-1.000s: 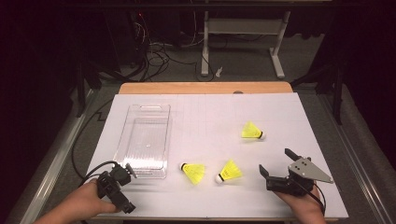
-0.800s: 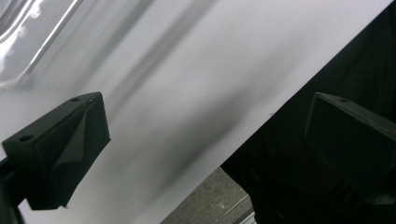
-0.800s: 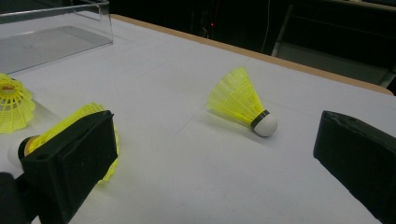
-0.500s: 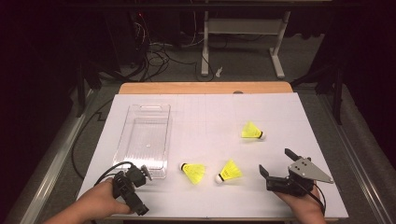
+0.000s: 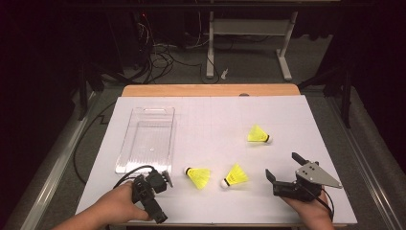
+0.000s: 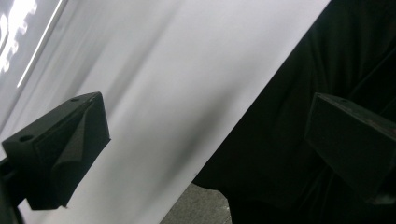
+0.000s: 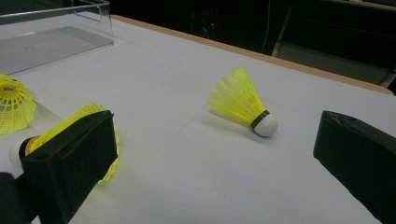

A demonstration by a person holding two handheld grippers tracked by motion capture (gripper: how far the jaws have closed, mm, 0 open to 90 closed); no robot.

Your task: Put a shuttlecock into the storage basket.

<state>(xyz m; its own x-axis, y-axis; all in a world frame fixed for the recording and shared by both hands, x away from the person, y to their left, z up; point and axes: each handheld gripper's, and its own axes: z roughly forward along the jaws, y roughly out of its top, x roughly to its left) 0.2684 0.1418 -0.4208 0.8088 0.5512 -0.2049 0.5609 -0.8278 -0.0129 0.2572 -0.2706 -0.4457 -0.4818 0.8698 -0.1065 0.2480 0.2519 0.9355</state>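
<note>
The fingers [image 7: 70, 158] of the right gripper [image 5: 286, 173] stood wide apart with nothing between them, low over the white tabletop [image 5: 215, 120] near its front right corner. In the right gripper view they framed a yellow shuttlecock [image 7: 242, 103] lying on its side, white cork toward the right, a little way ahead on the sheet. Just past the left finger lay a second shuttlecock [image 7: 79, 135], partly hidden behind it, and at the view's left edge a third [image 7: 16, 107] showed its open skirt. From the high view, those two lay near each other toward the front middle of the tabletop, one [image 5: 235, 175] with its cork pointing left and front, the other [image 5: 198, 176] with its cork to the left, while the far one [image 5: 258, 135] sat well apart toward the right rear. The left gripper [image 5: 165, 179], held in a hand [image 5: 117, 210] at the front left edge, also had its fingers [image 6: 60, 149] spread and empty; its own view was blurred and showed white sheet on one side and darkness on the other. It sat just beside the near end of a clear plastic tray [image 5: 143, 115], which lay lengthwise on the left part of the tabletop. The nearest shuttlecock was a short way to the left gripper's right.
</note>
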